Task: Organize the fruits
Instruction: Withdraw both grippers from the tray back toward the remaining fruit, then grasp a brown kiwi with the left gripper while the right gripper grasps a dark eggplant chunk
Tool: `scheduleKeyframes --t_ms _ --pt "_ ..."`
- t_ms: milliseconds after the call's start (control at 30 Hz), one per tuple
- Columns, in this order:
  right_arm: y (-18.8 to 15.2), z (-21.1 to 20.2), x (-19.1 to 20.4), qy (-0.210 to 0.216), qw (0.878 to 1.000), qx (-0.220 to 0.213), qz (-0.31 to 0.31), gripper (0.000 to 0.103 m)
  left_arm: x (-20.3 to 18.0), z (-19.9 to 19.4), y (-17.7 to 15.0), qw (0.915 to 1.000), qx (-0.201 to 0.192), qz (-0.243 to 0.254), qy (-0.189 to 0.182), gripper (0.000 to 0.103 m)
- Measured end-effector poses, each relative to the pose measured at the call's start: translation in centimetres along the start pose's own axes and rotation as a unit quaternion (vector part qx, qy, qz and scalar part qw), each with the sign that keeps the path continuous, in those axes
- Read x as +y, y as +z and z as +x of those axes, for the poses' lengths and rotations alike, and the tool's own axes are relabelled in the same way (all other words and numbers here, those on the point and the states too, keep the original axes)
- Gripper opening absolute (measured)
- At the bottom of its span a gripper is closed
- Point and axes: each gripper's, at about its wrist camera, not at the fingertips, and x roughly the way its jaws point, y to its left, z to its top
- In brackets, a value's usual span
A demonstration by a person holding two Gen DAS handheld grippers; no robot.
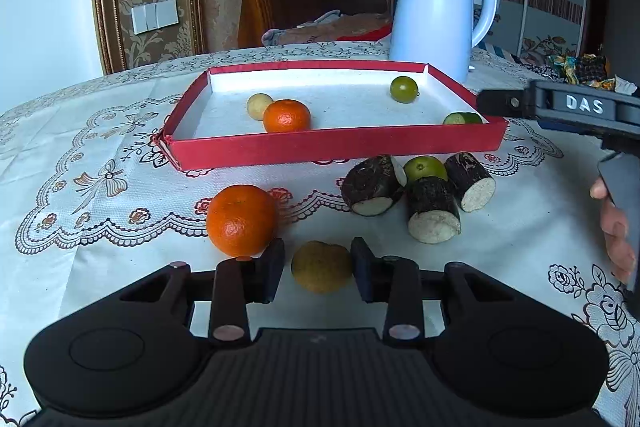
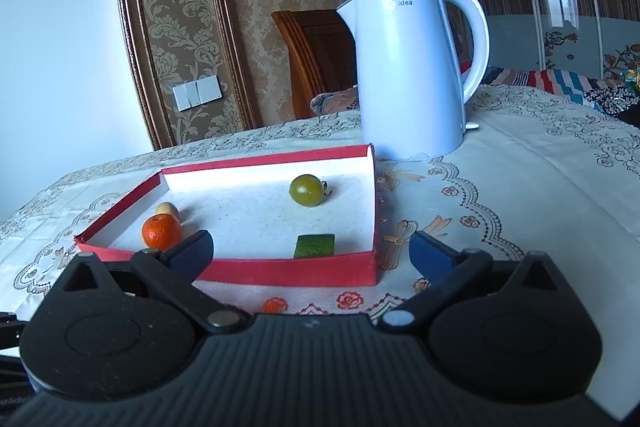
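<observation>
With its pads either side of the yellowish fruit (image 1: pixel 321 266) on the tablecloth (image 1: pixel 100 227), the left gripper (image 1: pixel 318 269) seems poised to clamp, gaps showing; the right gripper (image 2: pixel 311 253) hangs wide open, empty, near the red tray (image 2: pixel 280 273).

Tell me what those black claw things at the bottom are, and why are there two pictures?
They are tools a person holds, one per hand, each with a camera looking along its two fingers; each picture is one camera's view. In the left camera's picture, the left hand-held gripper has its fingers either side of a small yellowish-brown round fruit on the lace-patterned tablecloth, not squeezing yet. Nearby lie a big orange mandarin and three dark-skinned cut stem pieces. The right hand-held gripper is open and empty, facing the shallow red cardboard tray, which holds a small orange mandarin, a green round fruit and others. Behind stands a white electric kettle.
</observation>
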Motion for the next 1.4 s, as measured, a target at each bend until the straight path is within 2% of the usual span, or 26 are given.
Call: scheduleKeyframes --t_ms 167,267,367,500,667,767,800,867,1067,1133,1200,1333,1400 --pt "-1.2 -1.7 -0.9 0.011 0.999 0.033 -0.003 0.103 0.2 0.0 0.0 0.9999 0.001 -0.005 0.012 0.036" --pt "-2.1 -2.0 -0.8 0.019 0.997 0.071 -0.024 0.103 0.2 0.0 0.0 0.9998 0.001 -0.005 0.017 0.036" --pt "-2.5 -2.3 0.4 0.01 0.996 0.076 -0.055 0.103 0.3 0.0 0.0 0.9998 0.001 -0.008 0.02 0.036" --pt "-2.8 -0.9 2.6 0.001 0.99 0.104 -0.098 0.103 0.2 0.0 0.0 0.9997 0.001 -0.006 0.021 0.036" --pt "-2.4 0.3 4.3 -0.01 0.988 0.104 -0.113 0.101 0.3 0.0 0.0 0.9998 0.001 -0.006 0.021 0.036" --pt "-2.2 1.4 4.5 -0.03 0.987 0.112 -0.115 0.093 0.3 0.0 0.0 0.9998 0.001 -0.006 0.021 0.036" --pt "-2.1 1.6 4.3 -0.034 0.986 0.118 -0.111 0.085 0.3 0.0 0.0 0.9998 0.001 -0.006 0.021 0.036" --pt "-2.1 1.6 3.9 -0.033 0.986 0.125 -0.103 0.075 0.3 0.0 0.0 0.9998 0.001 -0.005 0.021 0.036" --pt "-2.2 1.3 3.2 -0.028 0.987 0.123 -0.101 0.071 0.3 0.0 0.0 0.9998 0.001 -0.005 0.022 0.036" --pt "-2.2 1.2 3.3 -0.021 0.987 0.12 -0.103 0.064 0.3 0.0 0.0 0.9998 0.001 -0.005 0.021 0.036" --pt "-2.2 1.1 3.4 -0.016 0.987 0.116 -0.106 0.049 0.3 0.0 0.0 0.9998 0.001 -0.004 0.02 0.036" --pt "-2.2 1.0 3.4 -0.006 0.988 0.114 -0.107 0.041 -0.1 -0.2 -0.1 0.9998 0.001 0.005 0.017 0.036" --pt "-2.2 1.0 3.3 0.003 0.988 0.113 -0.106 0.031 0.0 -0.2 -0.1 0.9999 0.001 0.004 0.016 0.036"
